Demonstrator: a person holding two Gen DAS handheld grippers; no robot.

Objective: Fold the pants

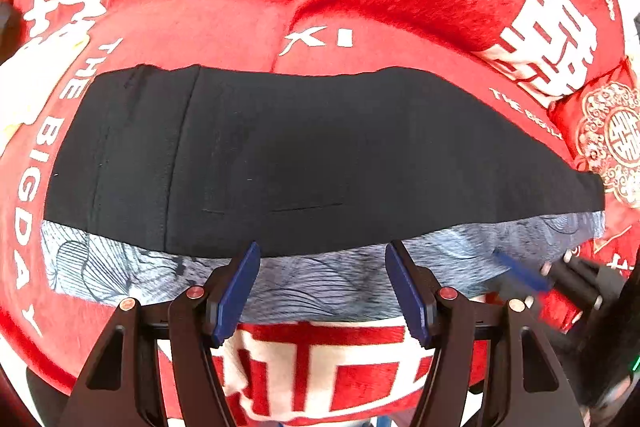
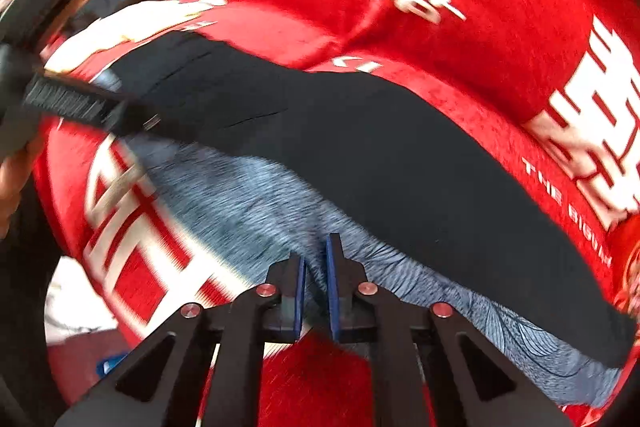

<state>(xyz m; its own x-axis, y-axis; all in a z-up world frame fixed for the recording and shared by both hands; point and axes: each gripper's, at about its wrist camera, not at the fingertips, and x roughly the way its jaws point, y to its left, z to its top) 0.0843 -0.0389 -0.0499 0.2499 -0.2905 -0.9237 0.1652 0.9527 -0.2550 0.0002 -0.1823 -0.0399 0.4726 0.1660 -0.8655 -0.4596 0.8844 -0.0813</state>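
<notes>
pants (image 1: 312, 155) lie as a dark band across the middle of the frame on the red blanket (image 1: 224, 23), a grey patterned cloth (image 1: 320, 279) showing along their lower edge. left gripper (image 1: 322, 287) hangs spread and empty there; right gripper (image 2: 316, 287) is pressed together, seemingly on nothing. best to take the lower edge at two well-spaced spots and keep the hem taut when folding upward.

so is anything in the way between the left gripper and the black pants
Nothing visible is. The left gripper hangs open just short of the near edge of the black pants, with only the blue patterned cloth under that edge lying flat below its fingers. The right gripper is off to the side.
</notes>
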